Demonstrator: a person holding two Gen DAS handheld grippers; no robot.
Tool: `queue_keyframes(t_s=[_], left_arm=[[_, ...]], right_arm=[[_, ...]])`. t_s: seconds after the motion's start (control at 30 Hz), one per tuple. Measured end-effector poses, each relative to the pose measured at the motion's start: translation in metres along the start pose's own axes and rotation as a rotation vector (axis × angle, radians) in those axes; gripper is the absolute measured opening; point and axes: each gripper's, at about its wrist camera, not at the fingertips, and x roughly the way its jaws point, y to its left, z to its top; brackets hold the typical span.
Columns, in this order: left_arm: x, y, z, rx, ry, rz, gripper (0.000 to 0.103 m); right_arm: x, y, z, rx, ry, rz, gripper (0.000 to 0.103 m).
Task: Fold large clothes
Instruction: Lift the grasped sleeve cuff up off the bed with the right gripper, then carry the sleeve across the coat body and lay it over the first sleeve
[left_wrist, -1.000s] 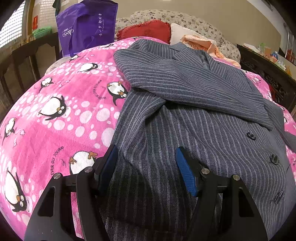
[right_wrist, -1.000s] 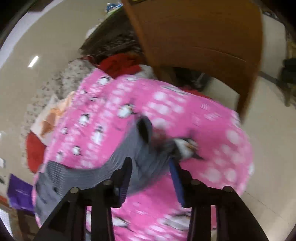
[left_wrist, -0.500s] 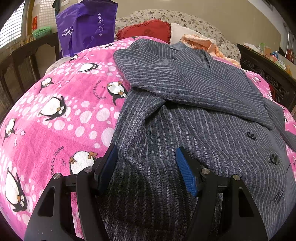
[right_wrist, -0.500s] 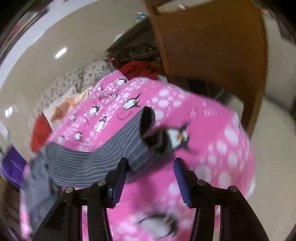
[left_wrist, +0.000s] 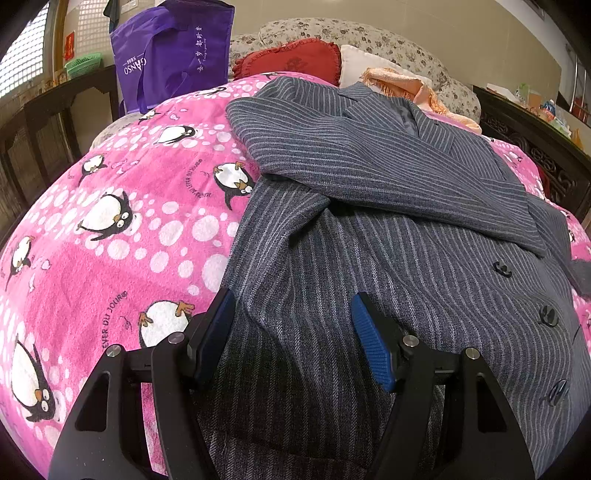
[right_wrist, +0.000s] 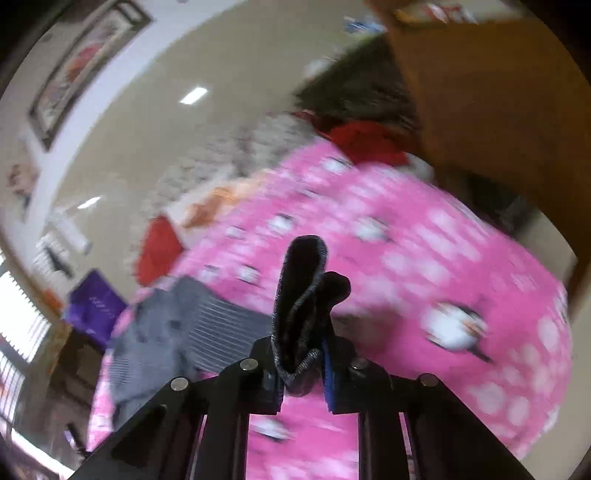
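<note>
Left gripper: jaws wide, blue pads either side of the lower hem area of the grey pinstriped wool jacket, gripping nothing. Can't tell whether the pads touch the cloth or hover just above it.

Jacket fills centre and right of the left wrist frame, lying on the pink penguin-print blanket. One sleeve is folded across the chest, running from centre top down to the right edge. Dark buttons run down the right side of the frame.

Right gripper: jaws narrow, clamped on a bunched end of the same jacket; the fabric sticks up from between the pads at frame centre. The rest of the jacket trails to the lower left. Right wrist view is motion-blurred, detail is poor.

Background, left wrist view: purple tote bag upper left, red frilled cushion top centre, orange fringed cloth to its right.
</note>
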Motion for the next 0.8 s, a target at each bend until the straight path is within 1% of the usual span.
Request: queue_keyframes(t_s=[0.07, 0.13, 0.23, 0.3, 0.33, 0.37, 0.4, 0.47, 0.57, 0.63, 0.7, 0.77, 0.8], left_arm=[[0.000, 0.000, 0.000, -0.001, 0.000, -0.002, 0.066], [0.000, -0.001, 0.000, -0.002, 0.001, -0.003, 0.066], [0.000, 0.000, 0.000, -0.006, 0.006, -0.011, 0.067], [-0.001, 0.002, 0.000, -0.012, 0.008, -0.023, 0.067], [-0.002, 0.004, -0.001, -0.018, 0.007, -0.032, 0.067], [-0.006, 0.006, -0.003, -0.031, 0.009, -0.042, 0.067], [-0.011, 0.008, -0.003, -0.041, 0.009, -0.039, 0.067], [-0.026, 0.009, -0.006, -0.051, -0.001, -0.019, 0.067], [-0.042, 0.008, -0.016, -0.021, -0.013, 0.025, 0.067], [-0.039, 0.010, -0.020, -0.021, 0.014, 0.047, 0.067], [-0.041, 0.016, -0.023, -0.046, 0.036, 0.073, 0.067], [-0.055, 0.022, -0.024, -0.056, 0.011, 0.144, 0.067], [-0.062, 0.025, -0.024, -0.051, -0.001, 0.199, 0.067]], right_arm=[[-0.003, 0.040, 0.023, -0.020, -0.039, 0.092, 0.015], [0.000, 0.085, 0.043, -0.048, -0.058, 0.182, 0.015], [0.028, 0.165, 0.057, -0.105, -0.030, 0.326, 0.015], [0.052, 0.207, 0.054, -0.139, 0.002, 0.379, 0.015], [0.070, 0.232, 0.046, -0.155, 0.030, 0.403, 0.015], [0.085, 0.248, 0.040, -0.159, 0.054, 0.419, 0.015], [0.110, 0.268, 0.029, -0.148, 0.096, 0.438, 0.015], [0.144, 0.295, 0.007, -0.128, 0.165, 0.479, 0.015], [0.198, 0.341, -0.038, -0.114, 0.281, 0.532, 0.015], [0.231, 0.378, -0.073, -0.168, 0.355, 0.550, 0.015], [0.250, 0.408, -0.107, -0.240, 0.409, 0.554, 0.015], [0.270, 0.430, -0.135, -0.294, 0.460, 0.546, 0.015], [0.277, 0.439, -0.146, -0.315, 0.477, 0.537, 0.015]])
